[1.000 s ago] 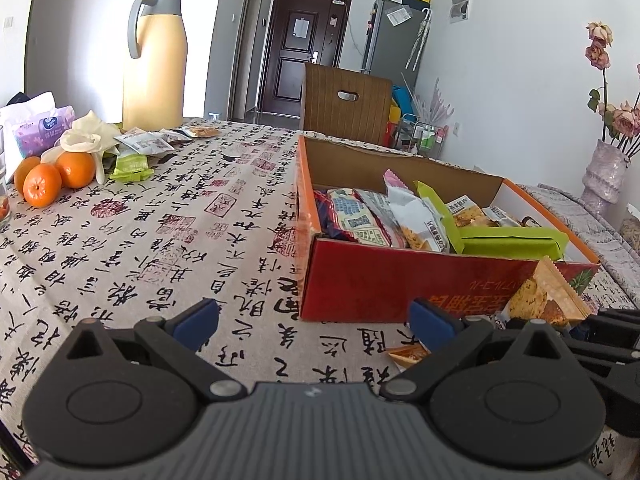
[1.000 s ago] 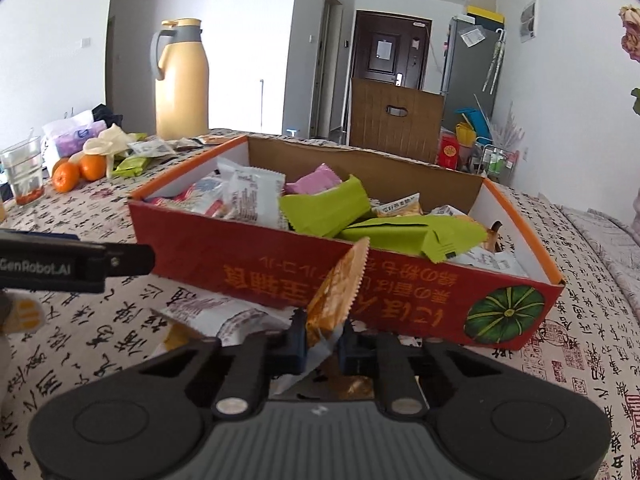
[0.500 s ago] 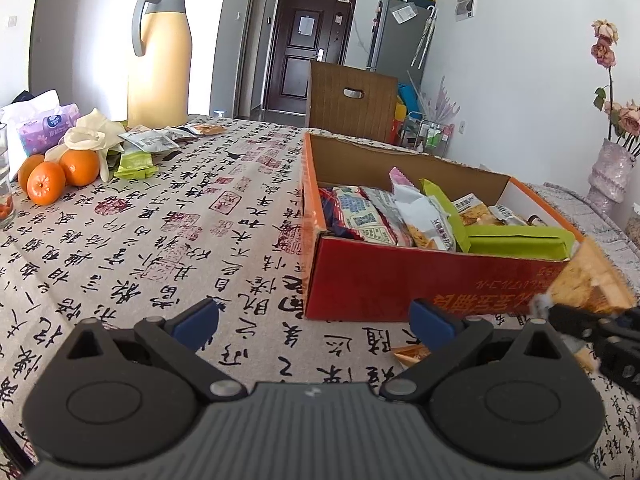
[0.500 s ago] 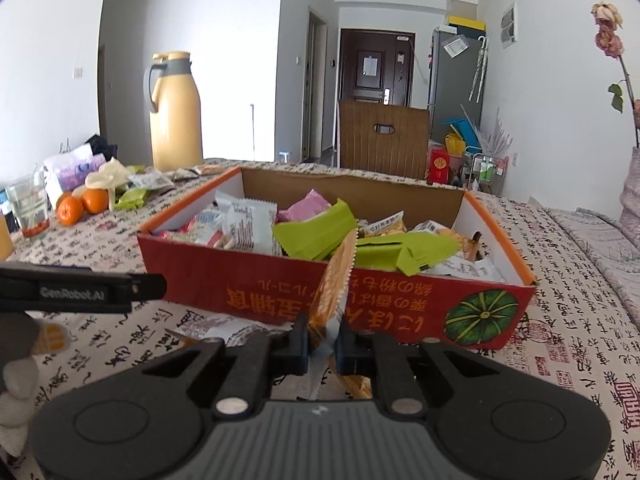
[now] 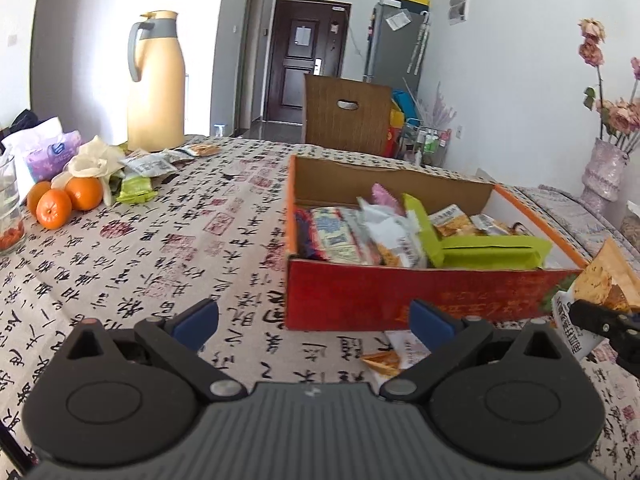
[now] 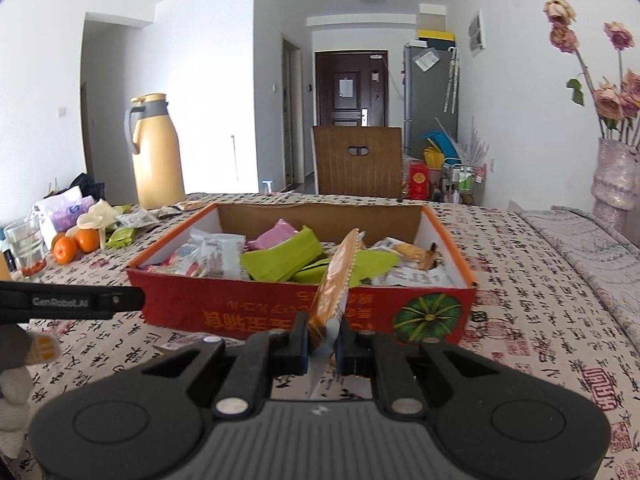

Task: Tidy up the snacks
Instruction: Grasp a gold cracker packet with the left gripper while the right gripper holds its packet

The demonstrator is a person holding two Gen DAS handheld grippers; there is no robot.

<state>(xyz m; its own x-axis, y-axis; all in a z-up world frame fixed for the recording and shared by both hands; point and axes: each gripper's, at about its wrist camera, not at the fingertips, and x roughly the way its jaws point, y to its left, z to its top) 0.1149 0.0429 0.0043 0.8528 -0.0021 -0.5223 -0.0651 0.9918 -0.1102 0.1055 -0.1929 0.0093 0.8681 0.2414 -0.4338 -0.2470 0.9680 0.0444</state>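
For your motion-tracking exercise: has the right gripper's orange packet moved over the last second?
Yes. The orange packet has risen against the red box; its tip now tops the front wall.

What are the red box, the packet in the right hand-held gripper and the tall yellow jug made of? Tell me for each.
Red box: cardboard, a glossy printed outside and raw brown inner walls. Orange packet, clamped in the right hand-held gripper: thin plastic film, probably, with a serrated sealed edge. Yellow jug: smooth matte body with a grey collar and handle; plastic or coated metal, I cannot tell which.

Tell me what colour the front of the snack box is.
Red, with an orange rim on the box; the right wrist view shows it best.
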